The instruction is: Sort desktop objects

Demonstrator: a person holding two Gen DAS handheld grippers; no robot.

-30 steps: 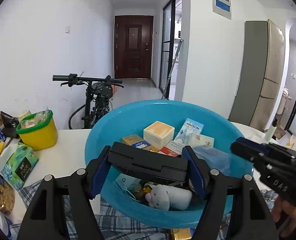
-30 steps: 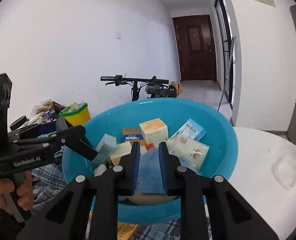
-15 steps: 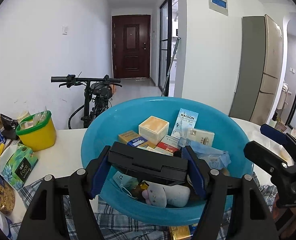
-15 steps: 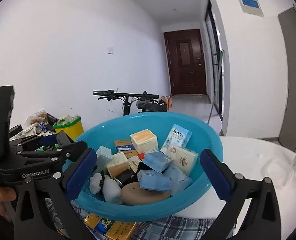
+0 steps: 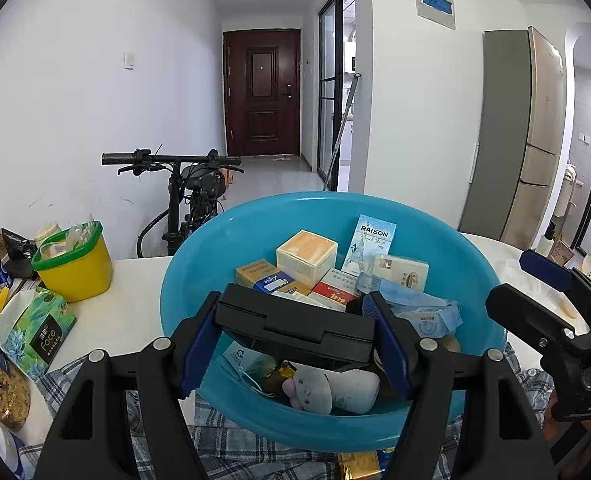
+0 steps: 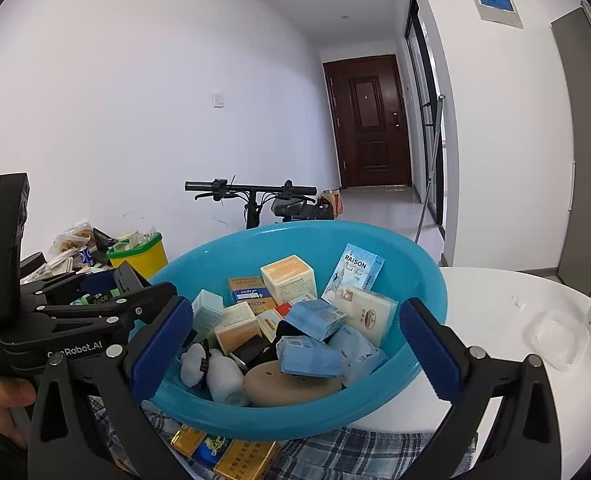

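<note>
A blue basin [image 5: 255,216] full of small boxes and packets stands on the white table. My left gripper [image 5: 295,340] hangs over the basin's near rim, shut on a flat black case [image 5: 295,322] that spans its blue pads. My right gripper [image 6: 295,340] is wide open in front of the same basin [image 6: 295,228], with nothing between its pads. A light blue packet [image 6: 315,320] lies loose on the pile inside, on top of another one [image 6: 307,356]. The right gripper [image 5: 515,280] also shows at the right edge of the left wrist view.
A yellow tub with a green rim [image 5: 75,268], a tissue pack [image 5: 35,328] and snack bags crowd the table's left. A checked cloth [image 5: 235,452] and gold packs [image 6: 235,456] lie under the basin. A clear plastic container [image 6: 555,336] sits to the right. A bicycle [image 5: 195,184] stands behind the table.
My right gripper opened wide and let go of the light blue packet, which now lies in the basin. It also tilted up slightly. The left gripper kept still with the black case.
</note>
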